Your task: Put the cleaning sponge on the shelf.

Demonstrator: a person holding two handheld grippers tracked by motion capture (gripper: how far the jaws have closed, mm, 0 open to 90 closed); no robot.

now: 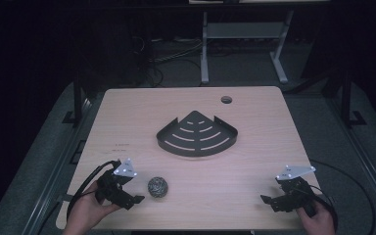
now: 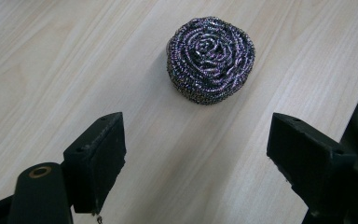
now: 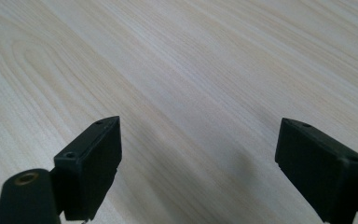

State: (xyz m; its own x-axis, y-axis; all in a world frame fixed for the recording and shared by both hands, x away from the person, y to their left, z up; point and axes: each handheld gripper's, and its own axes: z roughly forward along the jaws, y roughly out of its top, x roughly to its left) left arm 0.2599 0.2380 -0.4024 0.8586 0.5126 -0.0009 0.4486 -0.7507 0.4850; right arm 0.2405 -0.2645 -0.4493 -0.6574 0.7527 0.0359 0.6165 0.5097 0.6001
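So the biggest thing here is the light wood-grain table (image 1: 254,161), and sitting around the middle of it, toward the far side, is a dark metal fan-shaped corner shelf with curved slots cut into its floor (image 1: 197,135). Nothing is on or in that shelf. Then there are the two hand-held tools down at the near edge: the left gripper (image 1: 138,198) in the person's left hand (image 1: 84,209), and the right gripper (image 1: 268,201) way over at the other corner. Both have their jaws spread wide with nothing between them; the right gripper view just looks down at bare wood between the jaws. Smallest item is the round coiled steel-wool scouring pad (image 1: 158,187), lying flat on the table just beside the left gripper, on the side toward the table's middle. In the left gripper view the pad (image 2: 209,58) sits straight ahead of the open jaws, a bit toward the right-hand jaw, not yet between them. It's round, so no real long axis to line up with. My guess is the left one goes for it, since it's clearly nearer and already aimed that way.
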